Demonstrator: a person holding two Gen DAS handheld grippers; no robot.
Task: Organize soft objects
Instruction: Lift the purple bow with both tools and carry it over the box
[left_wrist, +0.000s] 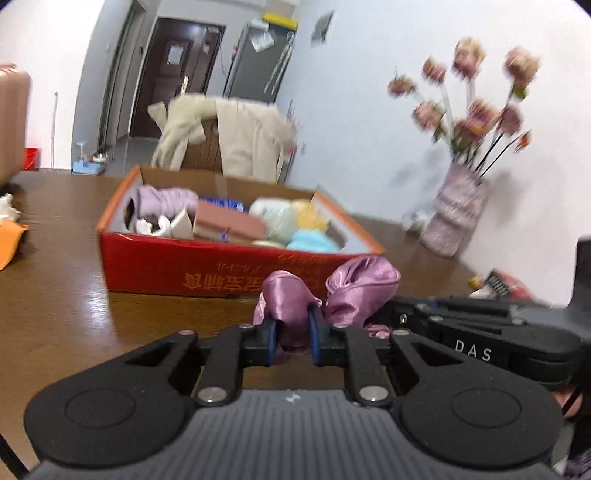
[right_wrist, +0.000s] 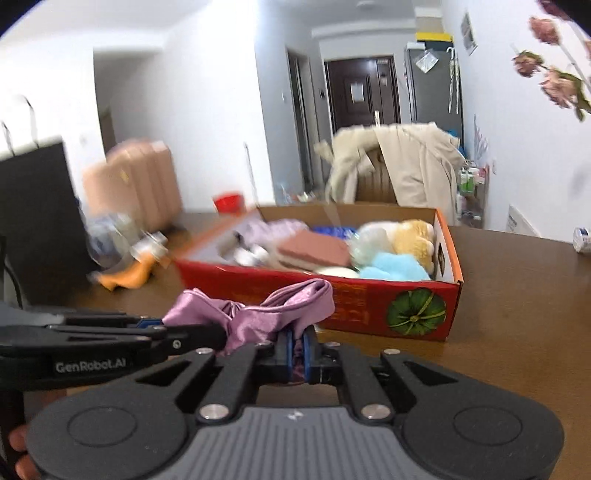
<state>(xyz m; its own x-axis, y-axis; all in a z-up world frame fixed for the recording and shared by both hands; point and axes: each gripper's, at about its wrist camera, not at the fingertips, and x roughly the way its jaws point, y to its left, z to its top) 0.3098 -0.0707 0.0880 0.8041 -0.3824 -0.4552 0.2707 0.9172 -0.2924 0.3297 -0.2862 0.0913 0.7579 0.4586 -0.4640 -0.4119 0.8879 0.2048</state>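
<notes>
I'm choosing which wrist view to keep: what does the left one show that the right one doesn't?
Left only: the vase of flowers whole. Right only: the black bag and the green print on the red box's end. Both: the red box of soft items on the table, and each claw, left claw and right claw, shut on the purple satin cloth.

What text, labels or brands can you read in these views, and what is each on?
"DAS": on the right hand-held gripper, seen from the left wrist.
"GenRobot.AI": on the left hand-held gripper, seen from the right wrist.
Gold characters on the red box: upside down, blurred, unreadable.
Papers on the door and fridge: too small to read.
</notes>
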